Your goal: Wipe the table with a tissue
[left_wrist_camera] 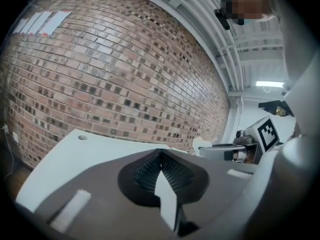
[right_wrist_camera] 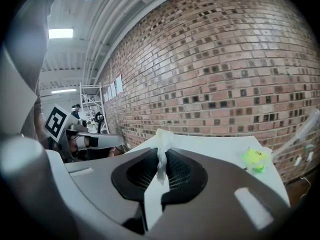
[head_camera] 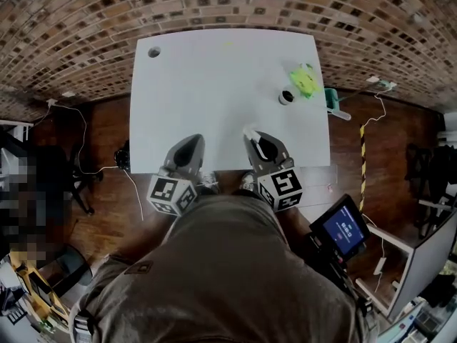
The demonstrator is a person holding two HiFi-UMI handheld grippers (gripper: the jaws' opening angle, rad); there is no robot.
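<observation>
The white table (head_camera: 214, 91) fills the middle of the head view. My right gripper (head_camera: 251, 136) hovers over the table's near edge, shut on a white tissue (head_camera: 248, 131). In the right gripper view the tissue (right_wrist_camera: 162, 143) is pinched between the jaws and sticks up above them (right_wrist_camera: 161, 156). My left gripper (head_camera: 191, 143) is beside it to the left, over the near edge; its jaws meet with nothing between them (left_wrist_camera: 161, 156). The tissue (left_wrist_camera: 199, 144) and the right gripper (left_wrist_camera: 235, 151) show at the right of the left gripper view.
A yellow-green object (head_camera: 304, 79) and a small white cup with a dark inside (head_camera: 286, 96) stand near the table's right edge. A round hole (head_camera: 154, 51) is at the far left corner. A teal tool (head_camera: 332, 102), cables and a phone screen (head_camera: 343, 229) lie around the table.
</observation>
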